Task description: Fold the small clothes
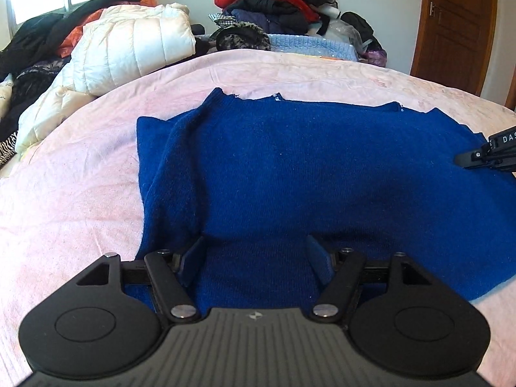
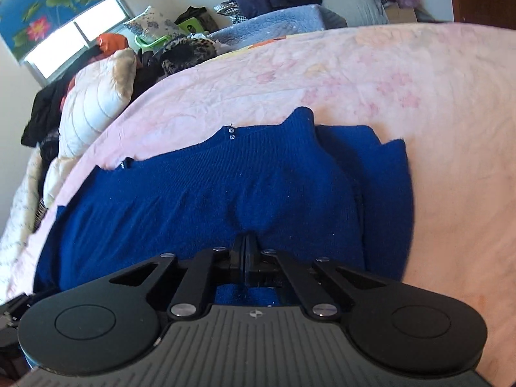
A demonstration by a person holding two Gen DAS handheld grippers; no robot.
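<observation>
Left gripper point(image 1: 254, 258): jaws stood wide apart over the near edge of the blue sweater point(image 1: 290, 167), holding nothing.
Right gripper point(image 2: 246, 251): jaws were pressed together; whether knit was pinched between them I could not tell.
Blue sweater: lay spread on the pink bedspread point(image 1: 64, 193), sleeves folded inward.
Beyond: a white puffer jacket point(image 1: 129, 45) and a clothes pile point(image 1: 267, 3).
</observation>
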